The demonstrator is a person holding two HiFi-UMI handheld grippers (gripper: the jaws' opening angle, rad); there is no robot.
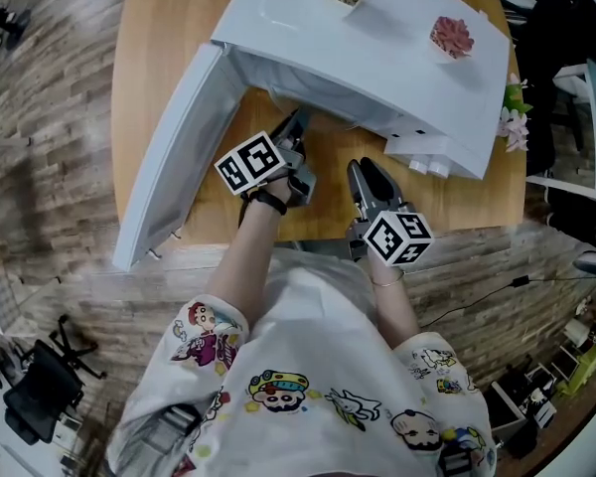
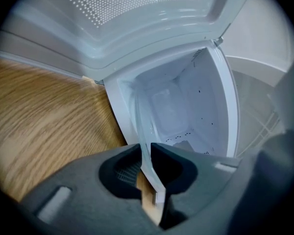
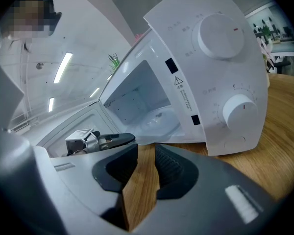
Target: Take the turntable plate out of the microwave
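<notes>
The white microwave [image 1: 377,48] sits on the wooden table [image 1: 149,48] in the upper middle of the head view. Its door [image 1: 169,157] swings wide open to the left.

The left claw [image 1: 296,122] reaches right into the mouth of the microwave. In the left gripper view, its jaws [image 2: 144,153] pinch the thin near rim of the clear glass turntable plate [image 2: 143,131]. The pads press on the glass from both sides. The rest of the plate runs away from the claw, up the picture and into the white box. So the plate is inside the microwave, with only its near edge in the grip.

The right claw [image 1: 368,172] waits lower down in the head view, out over the table and apart from the plate. Its jaws [image 3: 146,151] stand a little way apart, with only bare wood showing between them. From there the plate [image 3: 159,117] lies ahead, a bit up and to the right.

The left claw is the one that has the plate. I think the next move is to pull it straight back out of the mouth, toward the bottom of the head view
</notes>
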